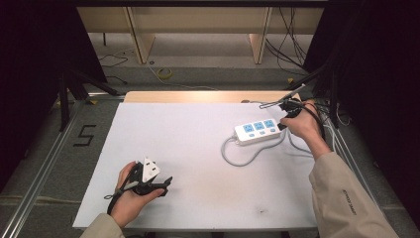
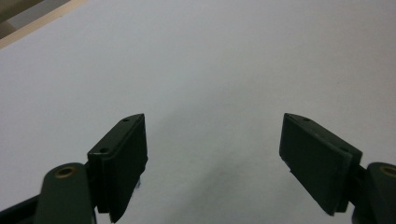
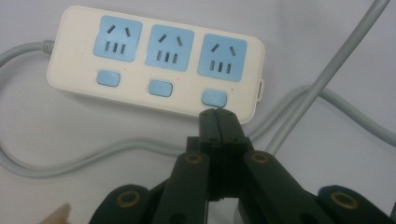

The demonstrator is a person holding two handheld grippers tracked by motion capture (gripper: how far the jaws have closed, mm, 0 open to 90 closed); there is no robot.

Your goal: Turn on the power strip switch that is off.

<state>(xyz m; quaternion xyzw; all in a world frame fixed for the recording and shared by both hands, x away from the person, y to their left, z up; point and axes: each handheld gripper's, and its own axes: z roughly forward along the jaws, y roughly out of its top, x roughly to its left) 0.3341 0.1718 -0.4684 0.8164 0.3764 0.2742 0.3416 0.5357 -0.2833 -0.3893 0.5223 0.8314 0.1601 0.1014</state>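
Near the table's right edge, the right gripper has its fingers pressed together, tips just at the front edge of the white power strip, by its last blue button. Toward the near left corner, the left gripper hangs over the bare white table, fingers wide apart.

Power strip on table's far right
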